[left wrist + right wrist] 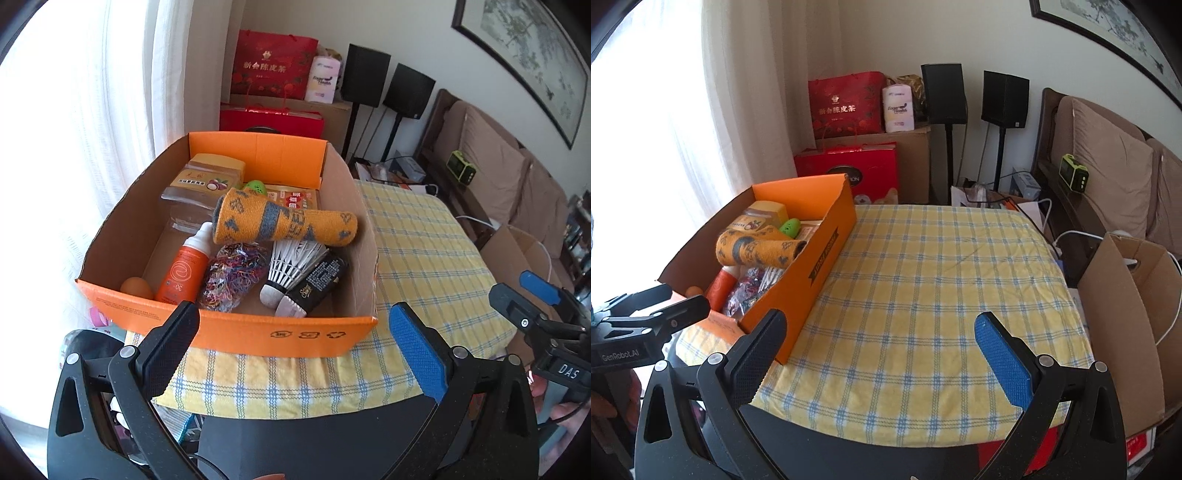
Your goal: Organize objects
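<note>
An orange cardboard box (236, 334) (820, 258) stands on the left of a table with a yellow checked cloth (923, 288). Inside lie a rolled orange and grey sock (284, 221) (757, 247), an orange bottle (183, 273), a bag of coloured rubber bands (231, 277), a shuttlecock (291, 273), a black tube (319, 284), an egg (136, 287) and packets at the back. My left gripper (295, 325) hangs open just before the box's near wall, nothing between its fingers. My right gripper (882, 332) is open over the bare cloth, to the right of the box.
A brown cardboard box (1126, 314) stands off the table's right edge. Red gift bags (846, 107), two black speakers on stands (1004, 99) and a white curtain (750, 92) lie behind. A brown sofa (1108, 177) lines the right wall.
</note>
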The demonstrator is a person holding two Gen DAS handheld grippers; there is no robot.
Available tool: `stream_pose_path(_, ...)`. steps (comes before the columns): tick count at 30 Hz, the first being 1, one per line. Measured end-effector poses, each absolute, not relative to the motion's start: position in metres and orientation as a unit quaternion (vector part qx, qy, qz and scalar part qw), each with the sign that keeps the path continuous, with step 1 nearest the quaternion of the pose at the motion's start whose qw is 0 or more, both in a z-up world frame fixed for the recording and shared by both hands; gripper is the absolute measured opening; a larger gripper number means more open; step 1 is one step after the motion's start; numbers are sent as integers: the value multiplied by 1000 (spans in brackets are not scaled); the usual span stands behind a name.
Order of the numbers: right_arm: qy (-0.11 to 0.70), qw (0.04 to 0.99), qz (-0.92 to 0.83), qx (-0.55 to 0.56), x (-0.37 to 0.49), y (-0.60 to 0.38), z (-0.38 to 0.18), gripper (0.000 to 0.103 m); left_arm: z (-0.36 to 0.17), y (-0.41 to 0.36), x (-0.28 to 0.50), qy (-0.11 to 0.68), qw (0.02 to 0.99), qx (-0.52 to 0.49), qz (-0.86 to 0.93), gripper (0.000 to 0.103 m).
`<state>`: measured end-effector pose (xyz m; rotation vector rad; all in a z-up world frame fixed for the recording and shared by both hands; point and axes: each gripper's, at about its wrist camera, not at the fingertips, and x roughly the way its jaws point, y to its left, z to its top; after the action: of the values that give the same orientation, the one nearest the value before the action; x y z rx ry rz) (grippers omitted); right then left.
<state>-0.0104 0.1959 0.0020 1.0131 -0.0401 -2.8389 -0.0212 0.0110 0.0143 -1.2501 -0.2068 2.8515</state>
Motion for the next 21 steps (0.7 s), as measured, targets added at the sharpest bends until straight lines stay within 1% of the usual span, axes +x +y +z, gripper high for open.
stream_pose_path(9, -22, 58, -942, 331, 18, 204, 5, 102, 24, 17, 11, -64, 1, -394, 917, 103)
stream_pose_path(15, -26, 55, -941, 332, 29, 207, 4, 102, 36, 22, 24, -64, 7, -383, 922, 103)
stream_pose_path(21, -27, 48, -940, 336, 36, 207, 2, 102, 36, 30, 32, -57, 10, -388, 920, 103)
